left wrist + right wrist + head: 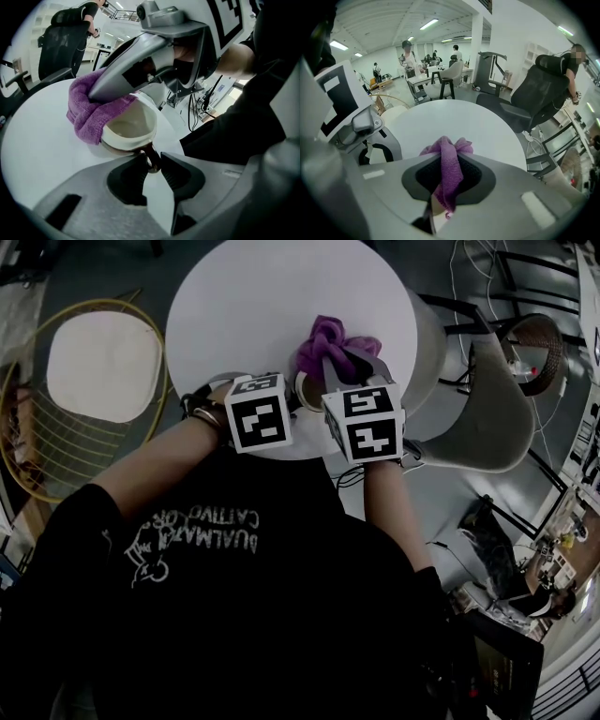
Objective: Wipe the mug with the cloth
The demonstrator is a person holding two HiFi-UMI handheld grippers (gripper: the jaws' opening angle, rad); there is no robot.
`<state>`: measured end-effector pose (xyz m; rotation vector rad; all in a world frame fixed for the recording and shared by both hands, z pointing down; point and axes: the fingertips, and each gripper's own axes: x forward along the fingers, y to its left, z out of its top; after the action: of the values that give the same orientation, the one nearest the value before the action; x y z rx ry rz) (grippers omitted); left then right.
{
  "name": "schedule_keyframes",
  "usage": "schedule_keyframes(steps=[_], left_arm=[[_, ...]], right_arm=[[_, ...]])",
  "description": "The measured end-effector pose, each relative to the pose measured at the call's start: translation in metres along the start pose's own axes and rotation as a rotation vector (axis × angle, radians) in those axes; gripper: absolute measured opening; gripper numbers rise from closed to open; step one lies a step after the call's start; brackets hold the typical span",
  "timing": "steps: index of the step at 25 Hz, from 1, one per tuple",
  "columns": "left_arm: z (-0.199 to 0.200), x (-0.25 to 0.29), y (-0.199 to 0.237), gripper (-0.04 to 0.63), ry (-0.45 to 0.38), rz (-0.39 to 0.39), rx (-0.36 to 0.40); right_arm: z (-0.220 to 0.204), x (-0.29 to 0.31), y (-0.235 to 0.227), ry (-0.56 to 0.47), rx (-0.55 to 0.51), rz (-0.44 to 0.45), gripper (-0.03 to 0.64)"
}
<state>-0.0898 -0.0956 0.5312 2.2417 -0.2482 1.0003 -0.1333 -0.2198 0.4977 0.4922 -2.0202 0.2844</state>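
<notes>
— Where's the mug [129, 129]?
— At the counter [37, 154] edge, handle [151, 152] pinched by the left tool [153, 161]. The right tool [450, 158] clamps the purple cloth [451, 176] over its rim.
— Writing?
— A shirt print [202, 531], unreadable.

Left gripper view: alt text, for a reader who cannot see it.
The left gripper clamps the handle of a mug whose pale inside faces the camera. The right gripper holds a purple cloth against its rim, over a white table.
</notes>
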Motion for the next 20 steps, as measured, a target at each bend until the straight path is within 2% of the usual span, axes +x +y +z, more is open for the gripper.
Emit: schedule_keyframes(steps=[9, 17, 20], left_arm=[[-0.004, -0.001, 0.0, 0.087, -0.029, 0.007, 0.012], [-0.004, -0.006, -0.002, 0.081, -0.043, -0.001, 0.017], [-0.006, -0.004, 0.0, 0.081, -0.043, 0.007, 0.02]], right_arm=[[0.001, -0.002, 0.021, -0.019, -0.064, 0.007, 0.051], [0.006, -0.01, 0.056, -0.063, -0.074, 0.084, 0.054], [0.0, -0.012, 0.073, -0.061, -0.063, 0.14, 0.055]])
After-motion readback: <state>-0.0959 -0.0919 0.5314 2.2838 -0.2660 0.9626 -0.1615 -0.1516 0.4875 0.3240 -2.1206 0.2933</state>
